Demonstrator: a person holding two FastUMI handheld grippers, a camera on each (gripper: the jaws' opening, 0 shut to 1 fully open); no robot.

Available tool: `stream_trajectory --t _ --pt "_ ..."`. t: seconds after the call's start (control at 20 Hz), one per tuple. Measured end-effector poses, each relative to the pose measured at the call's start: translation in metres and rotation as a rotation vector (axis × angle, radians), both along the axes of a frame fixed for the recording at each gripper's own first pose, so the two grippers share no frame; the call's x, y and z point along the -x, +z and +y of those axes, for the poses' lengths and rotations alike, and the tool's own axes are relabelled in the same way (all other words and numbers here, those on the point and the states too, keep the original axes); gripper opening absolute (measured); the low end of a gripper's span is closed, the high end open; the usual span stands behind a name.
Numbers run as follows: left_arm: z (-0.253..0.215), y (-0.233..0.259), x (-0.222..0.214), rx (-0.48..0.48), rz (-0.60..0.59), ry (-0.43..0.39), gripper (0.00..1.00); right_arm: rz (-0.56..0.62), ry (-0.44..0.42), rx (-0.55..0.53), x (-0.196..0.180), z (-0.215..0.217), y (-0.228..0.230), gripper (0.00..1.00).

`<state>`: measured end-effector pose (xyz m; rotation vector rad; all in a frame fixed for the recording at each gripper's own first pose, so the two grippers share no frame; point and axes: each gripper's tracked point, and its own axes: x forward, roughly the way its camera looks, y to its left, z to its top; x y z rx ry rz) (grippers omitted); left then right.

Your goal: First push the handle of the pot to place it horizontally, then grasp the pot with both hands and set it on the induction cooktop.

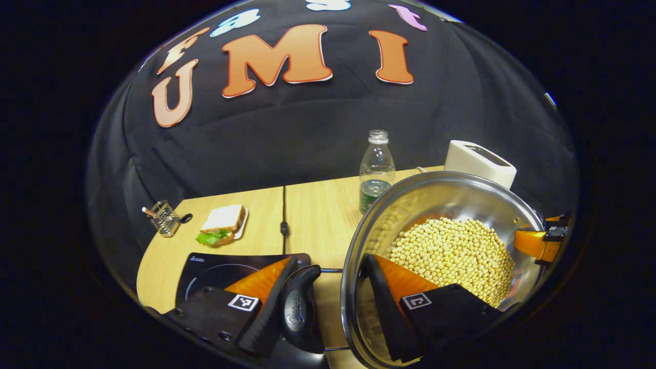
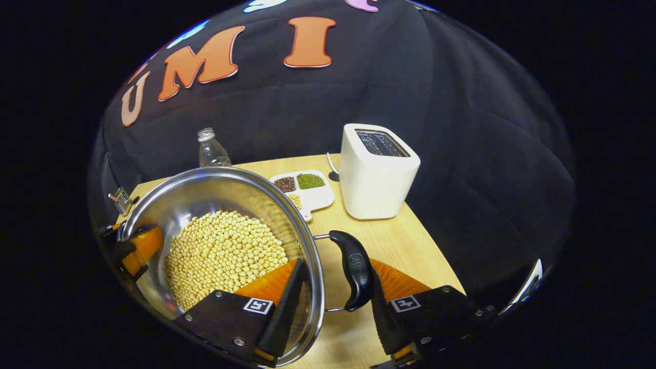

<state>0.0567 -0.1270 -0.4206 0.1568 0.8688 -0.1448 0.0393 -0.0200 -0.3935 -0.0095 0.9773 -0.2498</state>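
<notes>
Pot (image 1: 441, 215), heaped with soybeans (image 1: 453, 256), sits at lower right of the left gripper view, cooktop (image 1: 215, 271) at lower left. Left gripper (image 1: 333, 302) and right gripper (image 2: 330, 297) each straddle wall and handle, but whether they're pinching, I cannot tell. Uneven lifting would likely tilt it and spill beans.

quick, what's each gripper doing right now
Left gripper: straddles the round steel pot of yellow beans at its rim and black side handle; firm clamp cannot be told.
Right gripper: the same at the opposite handle.
</notes>
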Motion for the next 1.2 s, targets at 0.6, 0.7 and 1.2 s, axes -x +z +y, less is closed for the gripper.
stream_trajectory --t 0.6,0.7,1.2 --pt "0.105 0.046 0.013 -0.013 -0.037 0.126 0.86 -0.025 0.128 -0.03 -0.021 0.099 0.03 0.67" --pt "0.122 0.05 0.013 -0.025 -0.045 0.14 0.88 -0.03 0.145 -0.034 -0.023 0.116 0.033 0.67" --pt "0.195 0.081 0.012 -0.058 -0.053 0.2 0.82 -0.039 0.217 -0.056 -0.037 0.193 0.047 0.62"
